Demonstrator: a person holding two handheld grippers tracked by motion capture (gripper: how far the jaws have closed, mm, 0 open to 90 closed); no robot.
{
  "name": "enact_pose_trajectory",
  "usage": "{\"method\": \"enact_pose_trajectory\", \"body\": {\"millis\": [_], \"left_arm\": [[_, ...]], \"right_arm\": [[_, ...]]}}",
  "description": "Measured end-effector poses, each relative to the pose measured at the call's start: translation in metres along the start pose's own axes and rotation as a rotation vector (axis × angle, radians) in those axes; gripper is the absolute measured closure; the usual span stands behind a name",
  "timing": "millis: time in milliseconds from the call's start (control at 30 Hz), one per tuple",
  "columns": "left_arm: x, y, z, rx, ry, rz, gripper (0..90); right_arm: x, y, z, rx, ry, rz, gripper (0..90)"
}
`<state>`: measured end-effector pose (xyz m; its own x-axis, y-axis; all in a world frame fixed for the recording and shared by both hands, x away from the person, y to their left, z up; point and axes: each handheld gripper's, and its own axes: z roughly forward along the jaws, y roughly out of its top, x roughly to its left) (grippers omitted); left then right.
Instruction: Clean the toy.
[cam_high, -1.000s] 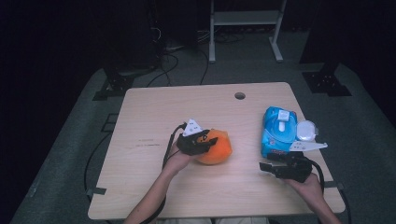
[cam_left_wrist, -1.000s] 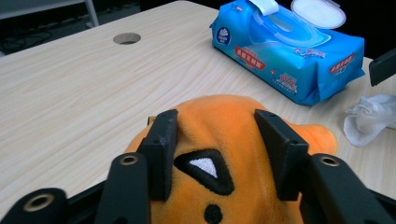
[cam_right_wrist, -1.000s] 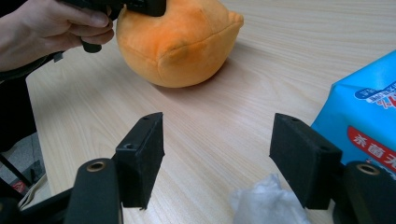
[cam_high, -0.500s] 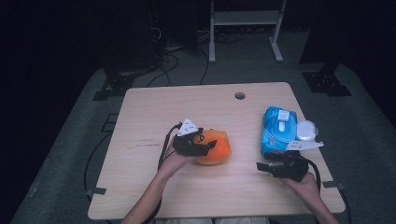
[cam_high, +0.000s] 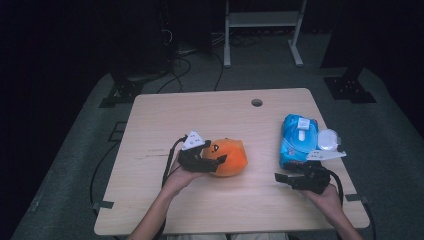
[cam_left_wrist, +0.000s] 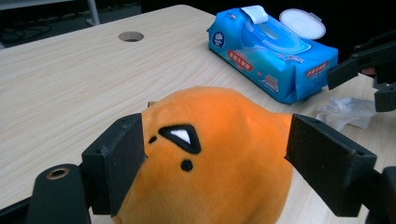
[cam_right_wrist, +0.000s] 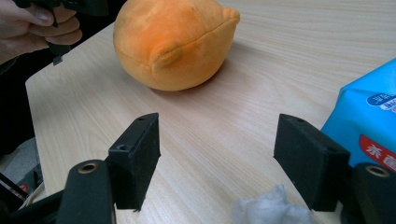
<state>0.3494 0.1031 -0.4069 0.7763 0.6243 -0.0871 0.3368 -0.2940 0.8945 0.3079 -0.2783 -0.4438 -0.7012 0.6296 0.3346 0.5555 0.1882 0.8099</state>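
Note:
An orange plush toy (cam_high: 234, 157) with a small face lies on the wooden table (cam_high: 200, 115), left of centre. My left gripper (cam_high: 214, 152) is at its left side. In the left gripper view the plush (cam_left_wrist: 210, 107) sits between the spread jaws of that gripper (cam_left_wrist: 215, 158). The jaws have just been opening and no longer squeeze it. My right gripper (cam_high: 281, 179) hovers open near the front right with nothing between its pads (cam_right_wrist: 135, 154). A crumpled white wipe (cam_right_wrist: 268, 207) lies just under it.
A blue pack of wet wipes (cam_high: 299, 140) with its round lid (cam_high: 328, 140) flipped open lies at the right, close behind my right gripper. A cable hole (cam_high: 257, 102) is in the table's far side. A metal stand (cam_high: 262, 20) is on the floor beyond.
My left gripper's jaws have spread apart and let go of the orange plush, and the hand has drawn back slightly to the left. The plush stays on the table. The right hand is still.

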Motion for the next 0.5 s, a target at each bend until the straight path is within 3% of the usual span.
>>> {"method": "enact_pose_trajectory", "body": {"millis": [500], "left_arm": [[-0.002, -0.014, -0.016, 0.039, 0.008, -0.006, 17.9]], "right_arm": [[-0.003, -0.001, -0.001, 0.003, -0.010, 0.003, 29.7]]}}
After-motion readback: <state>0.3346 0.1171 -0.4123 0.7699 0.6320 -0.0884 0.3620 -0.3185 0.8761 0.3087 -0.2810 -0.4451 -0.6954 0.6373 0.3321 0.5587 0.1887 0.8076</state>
